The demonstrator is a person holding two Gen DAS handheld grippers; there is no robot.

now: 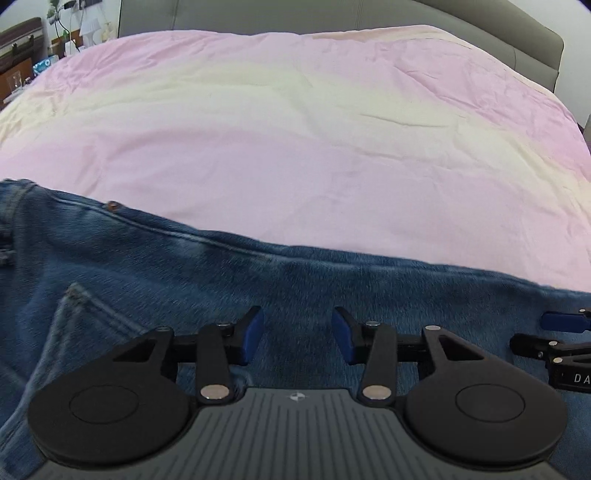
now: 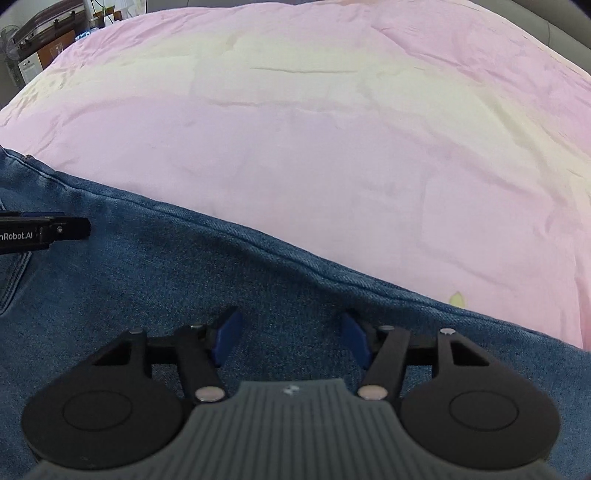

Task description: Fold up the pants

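Note:
Blue denim pants [image 1: 184,273] lie flat across the near part of the bed, with a back pocket [image 1: 85,317] at the left; they also fill the near part of the right wrist view [image 2: 184,277]. My left gripper [image 1: 297,332] is open and empty, just above the denim near the seat. My right gripper [image 2: 290,336] is open and empty above a pant leg. The right gripper shows at the right edge of the left wrist view [image 1: 554,332]. The left gripper shows at the left edge of the right wrist view [image 2: 44,230].
A pink and cream bedsheet [image 1: 295,129] covers the bed beyond the pants. A grey headboard [image 1: 332,16] stands at the far end. A bedside area with a lamp and clutter [image 1: 55,44] lies at the far left.

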